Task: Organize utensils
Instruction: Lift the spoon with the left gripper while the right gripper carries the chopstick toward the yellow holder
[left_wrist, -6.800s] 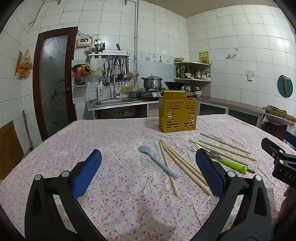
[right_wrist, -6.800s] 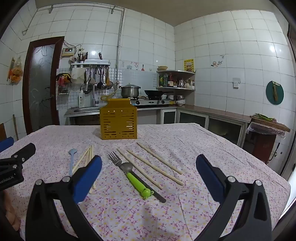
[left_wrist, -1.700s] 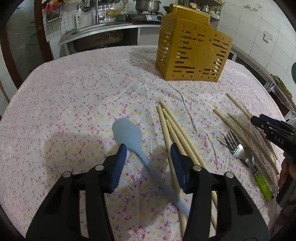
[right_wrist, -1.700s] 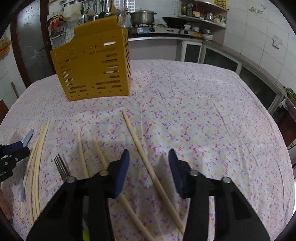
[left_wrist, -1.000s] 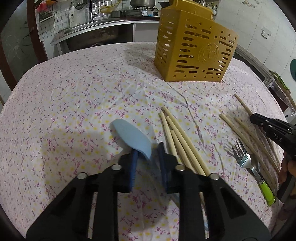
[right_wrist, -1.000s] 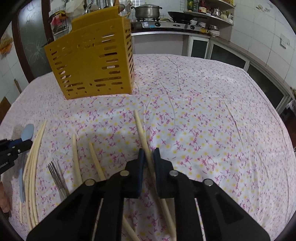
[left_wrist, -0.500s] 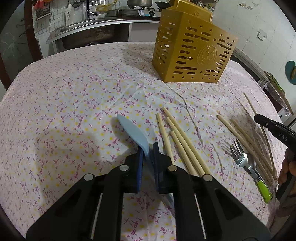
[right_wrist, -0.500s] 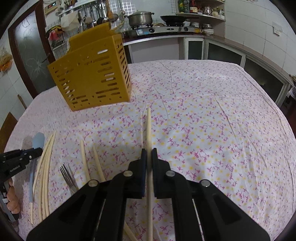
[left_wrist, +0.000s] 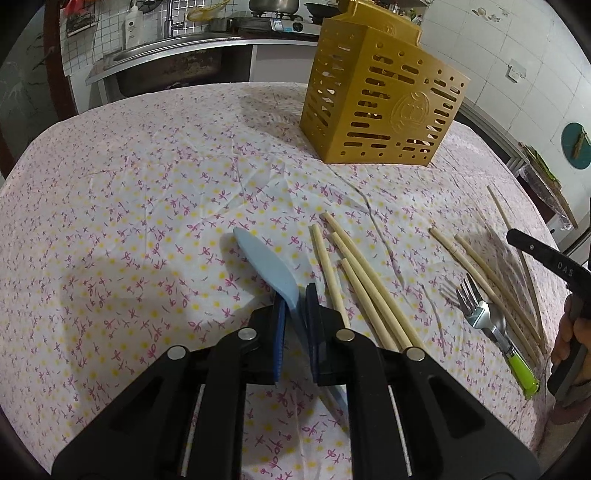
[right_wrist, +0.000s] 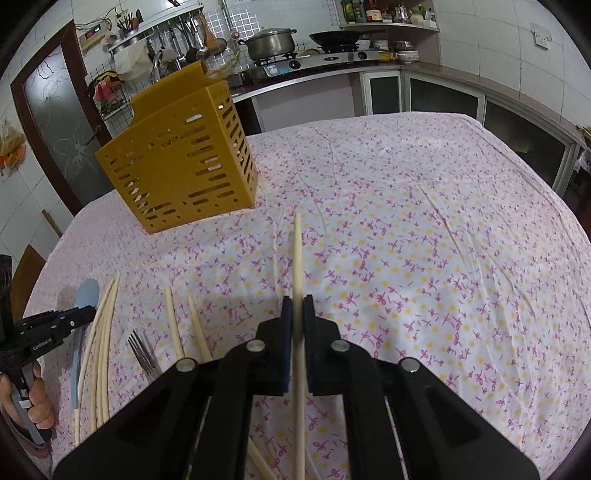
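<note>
Tablecloth (left_wrist: 110, 221) below, both grippers level (spoon (left_wrist: 269, 266), chopstick (right_wrist: 297, 266) clamped).

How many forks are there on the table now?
1. The fork, green-handled, lies on the tablecloth between a cluster of four chopsticks on its left and more chopsticks on its right. The yellow holder hides its inside, so others may be there.

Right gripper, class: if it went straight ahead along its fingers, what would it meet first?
Probably bare tablecloth. The right gripper, shut on a chopstick, points just right of the yellow basket; depth is unclear.
</note>
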